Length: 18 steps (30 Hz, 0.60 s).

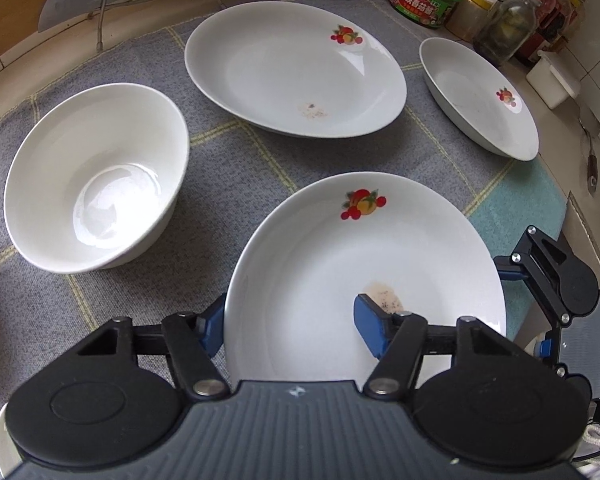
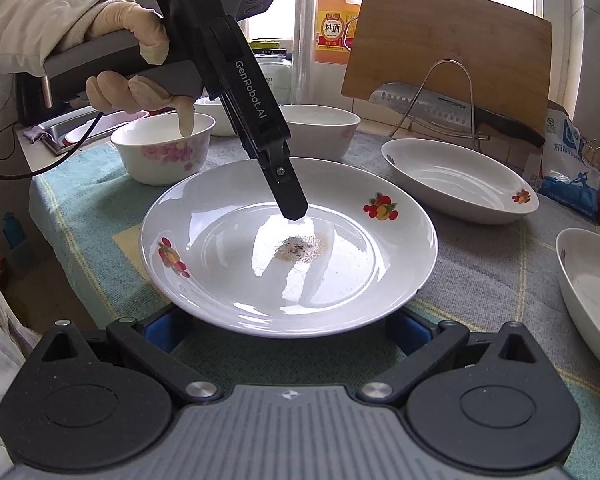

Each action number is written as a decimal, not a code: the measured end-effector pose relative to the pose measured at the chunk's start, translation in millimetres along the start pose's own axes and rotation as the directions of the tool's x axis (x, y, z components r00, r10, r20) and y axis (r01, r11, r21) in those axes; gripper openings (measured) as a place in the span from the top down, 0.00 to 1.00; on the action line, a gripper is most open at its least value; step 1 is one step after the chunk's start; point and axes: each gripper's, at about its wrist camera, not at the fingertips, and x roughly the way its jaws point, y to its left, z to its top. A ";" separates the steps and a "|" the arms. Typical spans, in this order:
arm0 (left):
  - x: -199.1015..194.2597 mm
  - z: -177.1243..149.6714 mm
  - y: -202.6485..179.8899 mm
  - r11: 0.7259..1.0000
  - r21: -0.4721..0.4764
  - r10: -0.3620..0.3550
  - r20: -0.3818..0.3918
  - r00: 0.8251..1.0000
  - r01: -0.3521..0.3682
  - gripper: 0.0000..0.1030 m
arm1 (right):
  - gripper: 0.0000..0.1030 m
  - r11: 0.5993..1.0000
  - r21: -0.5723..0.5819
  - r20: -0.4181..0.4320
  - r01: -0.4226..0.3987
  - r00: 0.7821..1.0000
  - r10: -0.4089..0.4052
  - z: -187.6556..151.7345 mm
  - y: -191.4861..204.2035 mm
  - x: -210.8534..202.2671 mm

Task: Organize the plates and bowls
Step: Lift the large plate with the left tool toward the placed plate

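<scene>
So, closest to us, the left gripper (image 1: 290, 324) has its jaws wide apart. One blue pad (image 1: 213, 326) sits outside the edge of the near plate (image 1: 364, 248) and the other is over the inside. We think it stands this way so that it can pinch the edge and lift the plate. It is not pinching yet.

The right gripper (image 2: 282, 328) is low at the other side of the same plate, with its jaws apart too. Its blue pads peek out from under the edge. We guess it waits there to help hold the plate up. We cannot tell if the plate rests on the cloth (image 1: 220, 152) or is a bit off it. There is a small dirty spot in its middle.

A little farther, the other dishes lie spread out on the worktop, each apart from the next, so each is easy to grab. From the left gripper's camera we count three plates with fruit pictures: the near one, the middle plate (image 1: 296, 68) and the deep plate (image 1: 480, 96). We also count one plain bowl (image 1: 96, 176).

From the right gripper's camera we count three bowls, one of them the pink flower bowl (image 2: 164, 152).

Farthest away, one knife (image 2: 452, 104) rests in a wire stand in front of one cutting board (image 2: 444, 48).
</scene>
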 end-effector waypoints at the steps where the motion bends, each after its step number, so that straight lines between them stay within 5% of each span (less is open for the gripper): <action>1: 0.4 1.2 -0.6 1.000 0.005 0.000 -0.004 1.000 0.000 0.38 | 0.00 1.000 0.000 0.000 0.000 1.000 0.000 0.4 0.1 0.4; 18: 3.7 13.0 -0.2 1.000 0.022 -0.006 -0.040 0.999 0.006 0.38 | 0.00 1.000 -0.016 -0.033 -0.020 0.999 0.020 5.8 -1.1 4.5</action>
